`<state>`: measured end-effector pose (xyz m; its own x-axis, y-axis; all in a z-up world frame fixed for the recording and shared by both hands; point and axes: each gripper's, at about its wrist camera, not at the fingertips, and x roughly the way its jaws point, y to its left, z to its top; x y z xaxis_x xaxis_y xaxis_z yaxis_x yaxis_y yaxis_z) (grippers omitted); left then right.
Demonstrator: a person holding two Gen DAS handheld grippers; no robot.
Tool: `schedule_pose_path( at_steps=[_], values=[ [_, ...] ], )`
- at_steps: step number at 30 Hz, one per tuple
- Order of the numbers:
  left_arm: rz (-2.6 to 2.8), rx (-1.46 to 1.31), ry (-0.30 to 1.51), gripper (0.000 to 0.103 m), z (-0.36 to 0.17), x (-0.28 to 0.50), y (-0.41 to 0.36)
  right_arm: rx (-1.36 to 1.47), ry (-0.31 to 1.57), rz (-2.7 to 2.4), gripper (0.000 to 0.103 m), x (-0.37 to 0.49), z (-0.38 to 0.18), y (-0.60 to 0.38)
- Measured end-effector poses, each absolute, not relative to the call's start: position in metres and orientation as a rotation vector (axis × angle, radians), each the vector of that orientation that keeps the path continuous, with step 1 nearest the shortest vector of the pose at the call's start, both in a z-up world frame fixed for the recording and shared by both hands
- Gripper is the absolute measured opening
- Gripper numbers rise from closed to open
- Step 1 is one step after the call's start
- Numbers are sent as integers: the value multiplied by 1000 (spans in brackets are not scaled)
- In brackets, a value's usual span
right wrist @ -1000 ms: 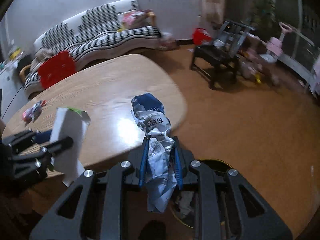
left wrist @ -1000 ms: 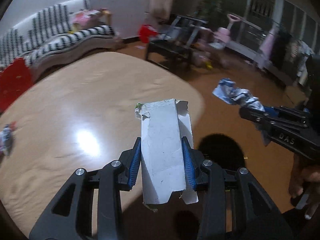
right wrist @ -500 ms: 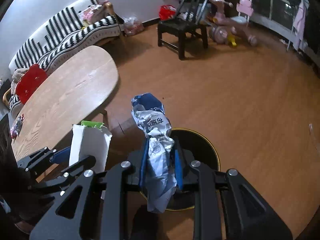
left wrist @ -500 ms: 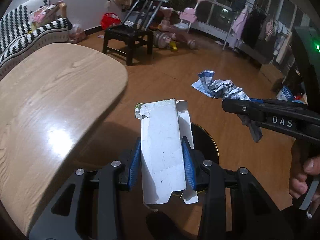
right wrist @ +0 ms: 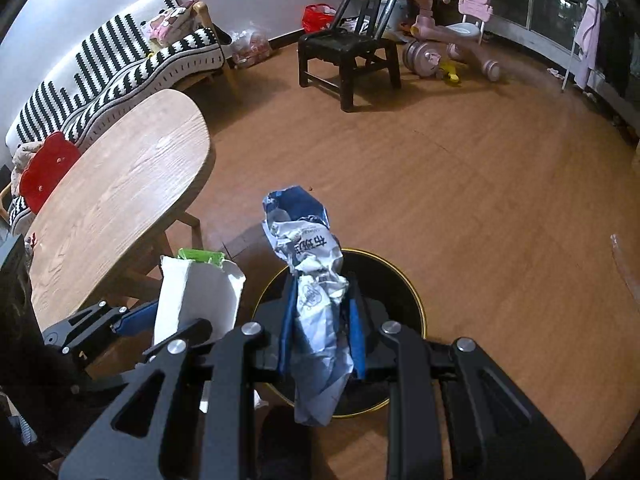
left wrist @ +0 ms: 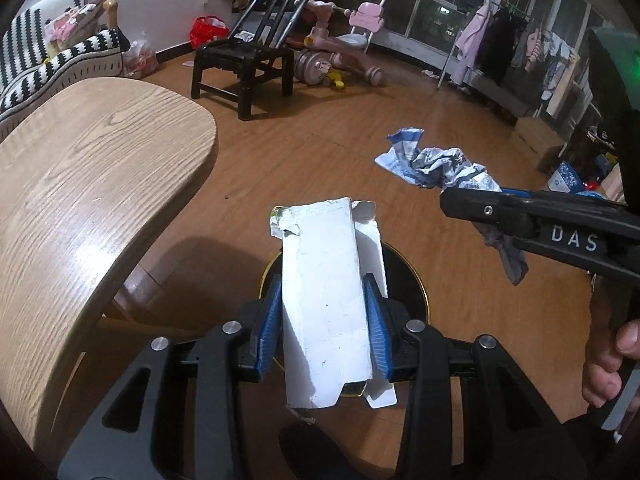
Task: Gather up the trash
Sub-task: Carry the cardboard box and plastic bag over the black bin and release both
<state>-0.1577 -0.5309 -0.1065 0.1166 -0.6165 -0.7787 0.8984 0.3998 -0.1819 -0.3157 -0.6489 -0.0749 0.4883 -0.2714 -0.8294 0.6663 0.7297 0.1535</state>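
White cardboard, a torn carton (left wrist: 326, 312), pinched upright between the blue pads (left wrist: 269, 328) of the left gripper (left wrist: 325, 330), ragged flap at the top, a scrap of green at the torn corner. Clamped likewise in the right gripper (right wrist: 322, 336): a crumpled blue-and-white wrapper (right wrist: 316, 292) with printed characters, squeezed between blue pads (right wrist: 287, 328), one end rising above the fingers and the other hanging below them. Directly beneath both loads, a round black trash bin (right wrist: 400, 304) with a thin gold rim, standing on the wooden floor (right wrist: 460, 200); carton held over the bin's left edge, wrapper over its middle. Seen from the left wrist, right gripper reaching in from the right side, marked "DAS", wrapper bunched past its tip, bare fingers of the right hand (left wrist: 608, 372) curled on the handle. Just left of the bin, a rounded wooden table (left wrist: 80, 184), its leg near the bin's rim. Farther back, a black chair (right wrist: 348, 48), a pink tricycle (right wrist: 452, 40), a black-and-white striped sofa (right wrist: 120, 60), a red bag (right wrist: 318, 16) by the wall, clothes on a rack (left wrist: 500, 48) near the windows.
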Motion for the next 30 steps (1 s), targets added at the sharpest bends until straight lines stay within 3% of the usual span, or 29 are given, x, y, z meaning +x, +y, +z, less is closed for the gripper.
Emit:
schedule_pose_path(
  at_steps=[27, 28, 30],
  values=[
    [-1144, 386, 981, 40, -134, -153, -558, 511, 907, -627, 24, -314, -81, -651],
    [-1141, 385, 979, 41, -135, -153, -559, 509, 909, -633, 25, -313, -81, -651],
    [-1132, 382, 979, 46, -137, -153, -560, 505, 912, -661, 40, -313, -82, -652]
  ],
)
